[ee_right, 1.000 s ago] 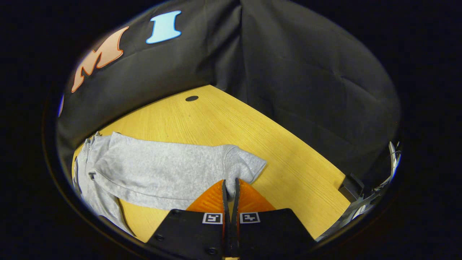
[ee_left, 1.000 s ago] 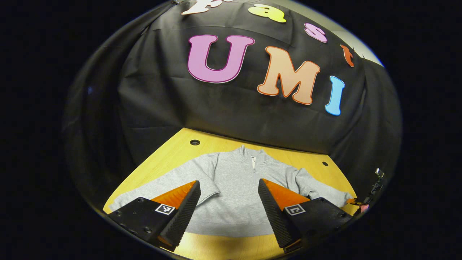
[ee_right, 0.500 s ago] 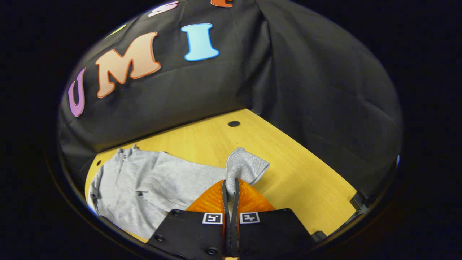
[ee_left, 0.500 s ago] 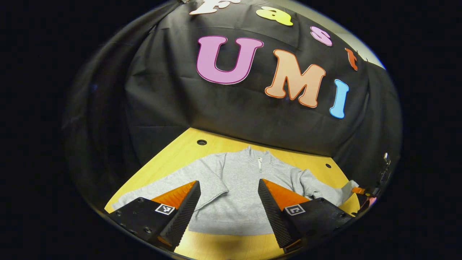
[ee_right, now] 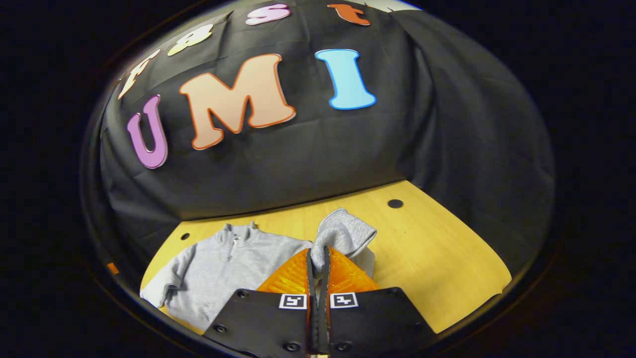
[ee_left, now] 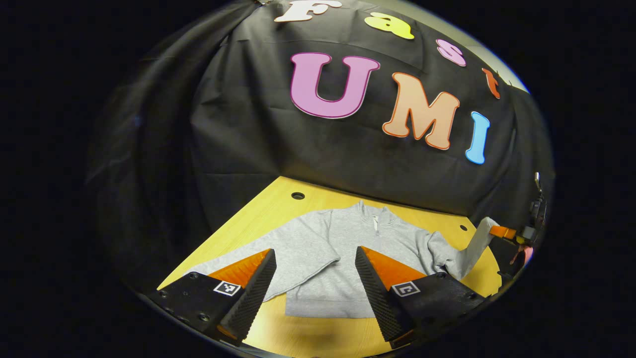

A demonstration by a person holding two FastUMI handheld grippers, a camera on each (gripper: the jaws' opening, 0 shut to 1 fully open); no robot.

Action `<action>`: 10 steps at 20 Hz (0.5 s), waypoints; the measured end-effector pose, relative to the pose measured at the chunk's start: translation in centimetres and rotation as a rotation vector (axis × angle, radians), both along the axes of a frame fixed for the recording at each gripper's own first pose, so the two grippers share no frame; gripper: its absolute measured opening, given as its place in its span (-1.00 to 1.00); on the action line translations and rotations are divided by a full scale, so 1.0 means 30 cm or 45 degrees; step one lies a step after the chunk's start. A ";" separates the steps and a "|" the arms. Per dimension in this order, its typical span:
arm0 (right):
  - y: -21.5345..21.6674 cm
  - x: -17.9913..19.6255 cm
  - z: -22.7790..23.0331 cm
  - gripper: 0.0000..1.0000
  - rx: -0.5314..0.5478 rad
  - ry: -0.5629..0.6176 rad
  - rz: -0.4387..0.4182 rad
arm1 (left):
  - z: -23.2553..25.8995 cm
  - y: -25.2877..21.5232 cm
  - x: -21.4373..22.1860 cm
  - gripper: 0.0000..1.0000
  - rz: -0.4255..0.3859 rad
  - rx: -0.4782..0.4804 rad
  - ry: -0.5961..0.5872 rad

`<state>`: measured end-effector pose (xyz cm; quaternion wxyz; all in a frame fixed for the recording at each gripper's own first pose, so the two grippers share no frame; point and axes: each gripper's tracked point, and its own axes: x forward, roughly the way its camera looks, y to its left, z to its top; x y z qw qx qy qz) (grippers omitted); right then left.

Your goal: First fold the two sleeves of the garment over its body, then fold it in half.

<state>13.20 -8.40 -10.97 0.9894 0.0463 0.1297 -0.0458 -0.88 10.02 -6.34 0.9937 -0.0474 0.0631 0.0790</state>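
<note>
A grey zip-neck sweatshirt lies flat on the yellow wooden table, collar toward the wall. My left gripper hangs open above its hem and touches nothing. In the left gripper view the right gripper holds the garment's right sleeve cuff lifted off the table at the far right. In the right gripper view my right gripper is shut on that cuff, which stands up above the fingers, with the sweatshirt body spread to the left.
The table has small round holes near its back edge. Black cloth walls close the booth behind and at both sides. Bare tabletop lies to the right of the raised sleeve.
The right gripper has lifted the sleeve cuff off the table and swung toward the garment's body. The left gripper has drifted left, still open.
</note>
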 end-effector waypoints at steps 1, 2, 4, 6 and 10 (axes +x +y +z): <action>0.047 0.016 0.015 -0.94 -0.009 -0.011 0.036 | -0.010 0.019 -0.010 0.87 0.017 -0.008 0.004; 0.108 0.035 0.028 -0.94 -0.011 -0.020 0.075 | -0.018 0.039 -0.022 0.88 0.035 -0.013 0.010; 0.223 0.070 0.049 -0.95 -0.007 -0.033 0.146 | -0.040 0.084 -0.045 0.87 0.075 -0.013 0.026; 0.341 0.097 0.065 -0.95 0.004 -0.043 0.217 | -0.049 0.119 -0.067 0.88 0.100 -0.024 0.030; 0.583 0.122 0.069 -0.95 0.016 -0.046 0.378 | -0.092 0.177 -0.112 0.88 0.144 -0.046 0.054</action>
